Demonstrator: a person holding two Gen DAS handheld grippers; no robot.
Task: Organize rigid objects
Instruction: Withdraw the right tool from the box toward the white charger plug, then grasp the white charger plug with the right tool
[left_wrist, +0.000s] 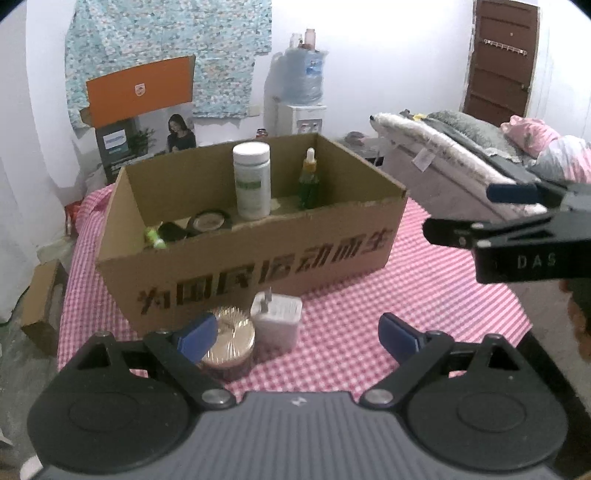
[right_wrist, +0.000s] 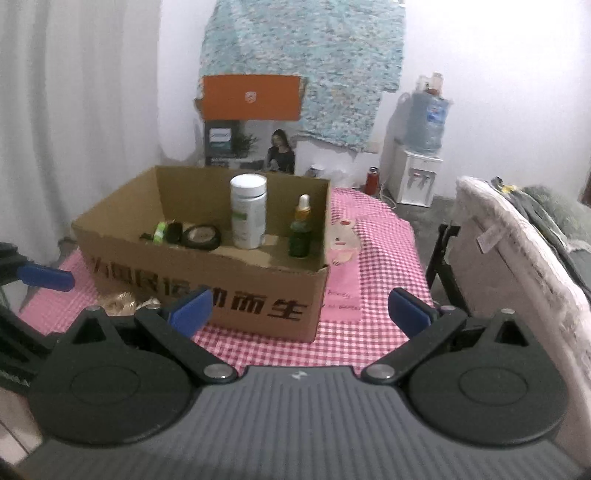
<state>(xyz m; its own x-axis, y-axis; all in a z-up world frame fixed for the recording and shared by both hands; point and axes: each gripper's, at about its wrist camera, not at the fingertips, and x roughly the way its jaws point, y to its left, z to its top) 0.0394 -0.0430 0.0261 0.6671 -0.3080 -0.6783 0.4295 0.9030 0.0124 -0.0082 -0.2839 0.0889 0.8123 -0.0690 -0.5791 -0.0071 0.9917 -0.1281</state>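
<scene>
An open cardboard box (left_wrist: 258, 254) stands on the pink checked table; it also shows in the right wrist view (right_wrist: 207, 288). Inside are a white bottle (left_wrist: 252, 181), a green dropper bottle (left_wrist: 308, 184), a round black tin (left_wrist: 208, 223) and a small green item (left_wrist: 153, 236). In front of the box stand a round gold-topped jar (left_wrist: 231, 341) and a white plug adapter (left_wrist: 276, 321). My left gripper (left_wrist: 299, 334) is open, low over the table, with the jar by its left finger. My right gripper (right_wrist: 301, 310) is open and empty, to the box's right front.
The pink checked tablecloth (left_wrist: 369, 314) covers the table. A bed with blankets (left_wrist: 461, 147) lies to the right. A water dispenser (left_wrist: 301, 110) and an orange-lidded carton (left_wrist: 140, 110) stand behind by the wall. A chair back (right_wrist: 517, 258) is at the right.
</scene>
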